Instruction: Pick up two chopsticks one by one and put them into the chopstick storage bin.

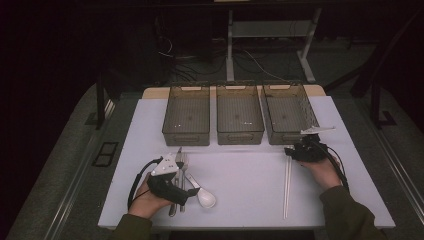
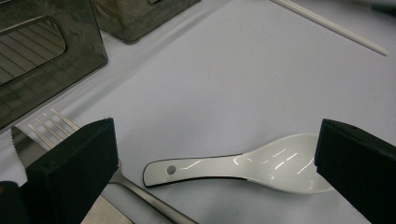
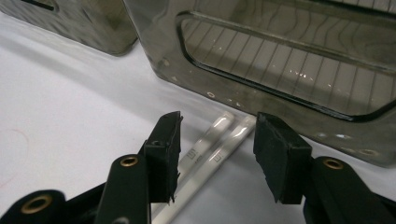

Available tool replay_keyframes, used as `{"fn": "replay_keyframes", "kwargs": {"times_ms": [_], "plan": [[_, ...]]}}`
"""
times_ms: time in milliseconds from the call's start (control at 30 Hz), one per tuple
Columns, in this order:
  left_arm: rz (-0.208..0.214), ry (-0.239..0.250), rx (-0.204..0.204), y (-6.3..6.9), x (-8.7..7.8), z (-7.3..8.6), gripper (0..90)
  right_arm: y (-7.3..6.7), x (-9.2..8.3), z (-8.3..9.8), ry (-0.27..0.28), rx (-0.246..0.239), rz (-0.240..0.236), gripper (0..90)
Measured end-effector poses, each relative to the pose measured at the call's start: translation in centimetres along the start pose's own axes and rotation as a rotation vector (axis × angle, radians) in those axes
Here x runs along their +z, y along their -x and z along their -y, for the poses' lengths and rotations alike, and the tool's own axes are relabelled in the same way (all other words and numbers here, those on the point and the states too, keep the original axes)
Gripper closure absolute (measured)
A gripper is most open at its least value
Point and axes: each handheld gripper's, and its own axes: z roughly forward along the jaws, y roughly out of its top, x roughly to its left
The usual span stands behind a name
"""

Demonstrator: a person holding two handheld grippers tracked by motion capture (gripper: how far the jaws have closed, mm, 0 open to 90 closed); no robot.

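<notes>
2 white chopsticks (image 3: 212, 149) lie side by side between the jaws of the right gripper (image 3: 217, 154), and that straddle is what the coming move depends on. Going left to right across the desk (image 1: 240, 175): near the front-left corner the left gripper (image 2: 215, 168) hangs with its jaws spread wide and holding nothing. A white ceramic spoon (image 2: 243, 163) lies flat below it, its long axis running across the gap from one jaw to the other, with a fork (image 2: 51, 123) and a knife (image 2: 21, 144) just beside the handle end. Along the far edge stand 3 dark bins (image 1: 239, 120) in a row.

Toward the right edge, the chopsticks run from the front edge straight back until their butt ends stop just short of the rightmost bin (image 3: 299, 60). The right gripper sits over those butt ends, half spread, 1 jaw on each side of the pair. The pads do not yet press them: a sliver of desk shows on either side. The sticks' long axis runs crosswise to the closing direction, so I judge that a straight squeeze would pinch both together. The right hand (image 1: 325, 170) is much the nearer to them.
</notes>
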Motion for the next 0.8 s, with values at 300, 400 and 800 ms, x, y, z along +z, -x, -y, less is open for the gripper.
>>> {"fn": "replay_keyframes", "kwargs": {"times_ms": [300,400,800], "plan": [[0.001,0.001,-0.001,0.01,0.12,0.00,0.0,-0.06,0.58,-0.16,-0.008,0.021,0.016,54.4],[0.003,-0.001,-0.001,-0.01,0.07,0.02,0.0,-0.23,0.70,-0.37,-0.018,0.011,0.029,57.4],[0.004,-0.002,-0.002,-0.01,0.13,0.01,0.0,-0.90,0.78,-0.48,-0.032,-0.029,0.018,63.3]]}}
